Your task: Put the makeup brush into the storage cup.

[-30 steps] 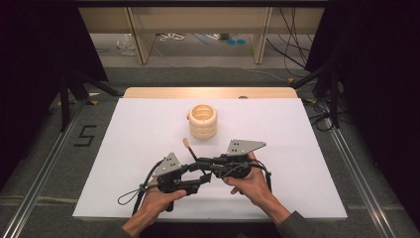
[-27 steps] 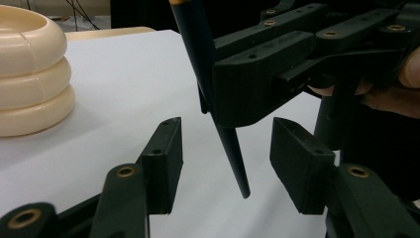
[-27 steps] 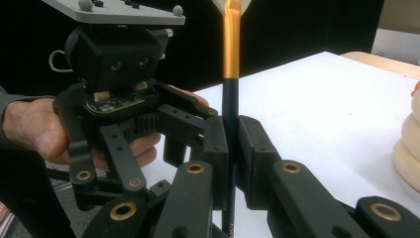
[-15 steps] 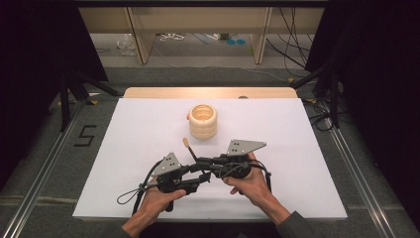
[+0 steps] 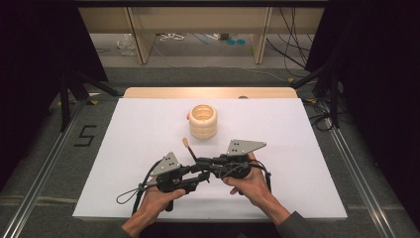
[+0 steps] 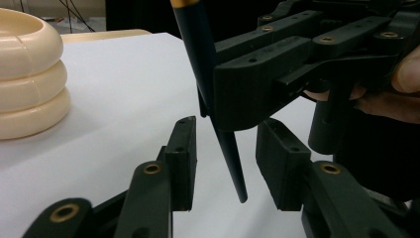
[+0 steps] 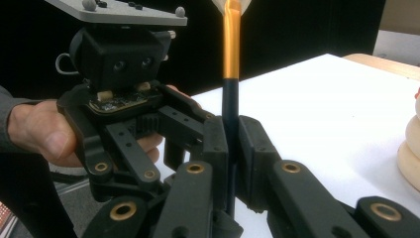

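White table (image 5: 124, 148), dark room, right gripper (image 7: 230, 144) clamping brush (image 7: 231, 54), left gripper (image 6: 225, 163) jaws apart, closing.

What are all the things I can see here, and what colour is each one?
Brush: one, dark handle with gold band, upright between both grippers.
Ringed holder: one, cream, middle of the mat.
Mat: one, white, covering the table.
Table: one, light wood, under the mat.
Right gripper: one, black, shut on the brush.
Left gripper: one, black, jaws just closing around the brush tip, not touching.
Hands: two, at the near edge.
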Available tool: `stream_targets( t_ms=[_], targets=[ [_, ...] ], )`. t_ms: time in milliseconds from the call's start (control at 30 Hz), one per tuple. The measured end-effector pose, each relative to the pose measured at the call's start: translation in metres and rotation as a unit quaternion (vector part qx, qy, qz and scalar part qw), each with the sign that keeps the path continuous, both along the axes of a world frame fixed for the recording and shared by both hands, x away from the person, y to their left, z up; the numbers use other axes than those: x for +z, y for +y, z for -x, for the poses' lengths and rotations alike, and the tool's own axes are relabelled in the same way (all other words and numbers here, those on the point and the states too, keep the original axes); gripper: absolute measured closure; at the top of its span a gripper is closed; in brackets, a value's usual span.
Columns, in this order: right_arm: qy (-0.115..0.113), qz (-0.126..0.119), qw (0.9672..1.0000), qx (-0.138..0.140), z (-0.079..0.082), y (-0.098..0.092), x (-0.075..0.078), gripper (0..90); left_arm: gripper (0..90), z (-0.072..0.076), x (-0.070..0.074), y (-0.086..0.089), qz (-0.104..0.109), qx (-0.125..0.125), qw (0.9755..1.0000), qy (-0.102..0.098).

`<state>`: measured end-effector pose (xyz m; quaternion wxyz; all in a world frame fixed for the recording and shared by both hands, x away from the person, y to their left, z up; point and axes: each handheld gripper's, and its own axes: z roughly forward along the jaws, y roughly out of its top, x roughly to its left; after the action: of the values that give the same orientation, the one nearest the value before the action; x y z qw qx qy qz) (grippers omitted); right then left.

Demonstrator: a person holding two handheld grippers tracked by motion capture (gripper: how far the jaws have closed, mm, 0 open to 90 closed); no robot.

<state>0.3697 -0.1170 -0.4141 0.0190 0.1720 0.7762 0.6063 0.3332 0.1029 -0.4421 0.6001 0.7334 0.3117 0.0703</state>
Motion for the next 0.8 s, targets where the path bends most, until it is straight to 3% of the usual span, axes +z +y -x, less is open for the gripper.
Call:
stream_targets(
  t_ms=[167,267,367,400,500,600,700,733,800],
  targets=[
    [-0.002,0.002,1.0,-0.004,0.0002,-0.0002,0.0003,83.6,63.0,-0.0001,0.0001,0.0001,0.001,-0.002,1.0,0.0],
    [0.008,0.005,1.0,-0.002,0.001,-0.0007,0.0009,83.6,64.9,-0.0001,0.0003,0.0005,0.001,-0.002,1.0,0.0],
    [-0.001,0.002,1.0,-0.002,0.0003,-0.0005,0.0008,83.6,66.4,-0.0014,0.0006,0.0014,0.0,-0.009,0.9999,-0.008],
    [-0.001,0.003,1.0,-0.003,0.0004,-0.0007,0.0009,83.6,66.7,0.0,0.0007,0.0008,0.005,-0.002,1.0,0.001],
    [0.001,0.001,1.0,-0.003,0.0004,-0.0006,0.0008,83.6,68.8,-0.0002,0.0008,0.0012,0.008,-0.004,1.0,0.001],
    [0.003,0.0,1.0,-0.002,0.0007,-0.0009,0.0012,83.6,70.9,-0.0021,0.0007,0.0021,0.009,-0.013,0.9998,-0.009],
    [0.002,0.0,1.0,-0.001,0.0008,-0.0007,0.001,83.6,73.8,-0.0006,0.0014,0.0025,0.01,-0.005,0.9999,0.002],
    [0.001,0.0,1.0,-0.001,0.0006,-0.0006,0.0009,83.6,75.2,-0.0019,0.0016,0.0033,0.006,-0.014,0.9999,-0.009],
    [0.001,0.0,1.0,-0.001,0.0005,-0.0005,0.0008,83.6,77.3,-0.002,0.0016,0.0035,0.006,-0.015,0.9998,-0.009]
  ],
)
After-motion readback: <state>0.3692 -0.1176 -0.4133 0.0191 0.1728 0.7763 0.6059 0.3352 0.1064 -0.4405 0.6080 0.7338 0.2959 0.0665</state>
